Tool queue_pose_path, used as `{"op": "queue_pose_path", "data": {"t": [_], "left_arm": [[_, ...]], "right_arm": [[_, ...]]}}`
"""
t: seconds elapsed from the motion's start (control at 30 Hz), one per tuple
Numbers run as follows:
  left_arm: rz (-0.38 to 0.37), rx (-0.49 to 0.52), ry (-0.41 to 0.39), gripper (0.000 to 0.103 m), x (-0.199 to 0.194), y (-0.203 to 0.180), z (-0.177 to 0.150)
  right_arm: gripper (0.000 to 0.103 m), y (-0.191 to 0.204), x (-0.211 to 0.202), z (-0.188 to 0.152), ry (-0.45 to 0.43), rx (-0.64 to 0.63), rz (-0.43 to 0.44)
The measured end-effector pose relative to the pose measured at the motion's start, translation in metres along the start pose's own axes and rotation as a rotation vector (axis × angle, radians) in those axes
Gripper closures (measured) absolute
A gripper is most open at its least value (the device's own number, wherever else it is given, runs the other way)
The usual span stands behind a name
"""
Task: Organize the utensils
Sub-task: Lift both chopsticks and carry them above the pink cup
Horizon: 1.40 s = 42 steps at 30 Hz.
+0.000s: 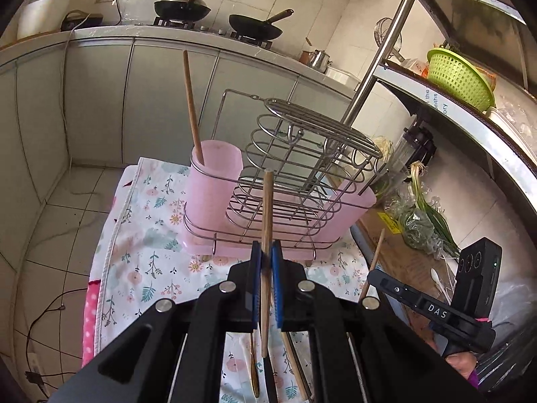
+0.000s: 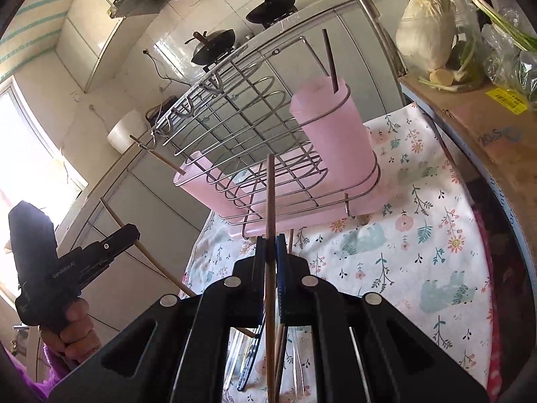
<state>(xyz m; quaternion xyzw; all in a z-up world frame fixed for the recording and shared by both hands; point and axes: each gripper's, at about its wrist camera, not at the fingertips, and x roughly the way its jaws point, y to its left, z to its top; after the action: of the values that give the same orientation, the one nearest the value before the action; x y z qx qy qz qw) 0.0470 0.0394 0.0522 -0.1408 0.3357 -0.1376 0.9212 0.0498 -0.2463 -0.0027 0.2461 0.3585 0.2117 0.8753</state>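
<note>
Because each chopstick is to be dropped end-first into a cup, both are held upright: the left gripper point(image 1: 266, 252) has its fingers closed narrow on a light chopstick point(image 1: 267, 221), and the right gripper point(image 2: 271, 245) is clamped likewise on a darker chopstick point(image 2: 270, 201). Both are carried clear above the floral cloth point(image 1: 141, 235) that covers the surface, just short of the wire rack point(image 1: 295, 174). More utensils are left lying on the cloth beneath the fingers — a gold-handled one can be made out in the left view. In the rack, two pink cups are seated; the near-left cup point(image 1: 214, 181) already has one chopstick standing in it. Only the right view shows a stick lodged at the rack's far end point(image 2: 157, 156) — and the person's hand point(image 2: 72, 329) on the left handle. Beyond, woks are seen on the stove.
</note>
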Motion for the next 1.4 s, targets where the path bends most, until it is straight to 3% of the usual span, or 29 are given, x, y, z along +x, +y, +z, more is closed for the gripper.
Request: {"op": "queue_pose_path", "data": {"t": [0.37, 0.9, 1.07, 1.23, 1.4], "left_arm": [[0.006, 0.007, -0.075, 0.098, -0.019, 0.001, 0.03], [0.032, 0.024, -0.31, 0.097, -0.074, 0.001, 0.12], [0.067, 0.025, -0.388, 0.097, -0.082, 0.0, 0.147], [0.134, 0.062, -0.411, 0.097, -0.067, -0.006, 0.162], [0.208, 0.117, -0.394, 0.097, -0.037, -0.005, 0.156]], "right_arm": [[0.096, 0.01, -0.017, 0.029, -0.054, -0.02, 0.008], [0.096, 0.058, -0.077, 0.136, -0.291, -0.144, 0.008], [0.096, 0.073, -0.093, 0.16, -0.366, -0.199, -0.041], [0.097, 0.083, -0.094, 0.178, -0.412, -0.267, -0.124], [0.097, 0.087, -0.082, 0.18, -0.44, -0.331, -0.215]]}}
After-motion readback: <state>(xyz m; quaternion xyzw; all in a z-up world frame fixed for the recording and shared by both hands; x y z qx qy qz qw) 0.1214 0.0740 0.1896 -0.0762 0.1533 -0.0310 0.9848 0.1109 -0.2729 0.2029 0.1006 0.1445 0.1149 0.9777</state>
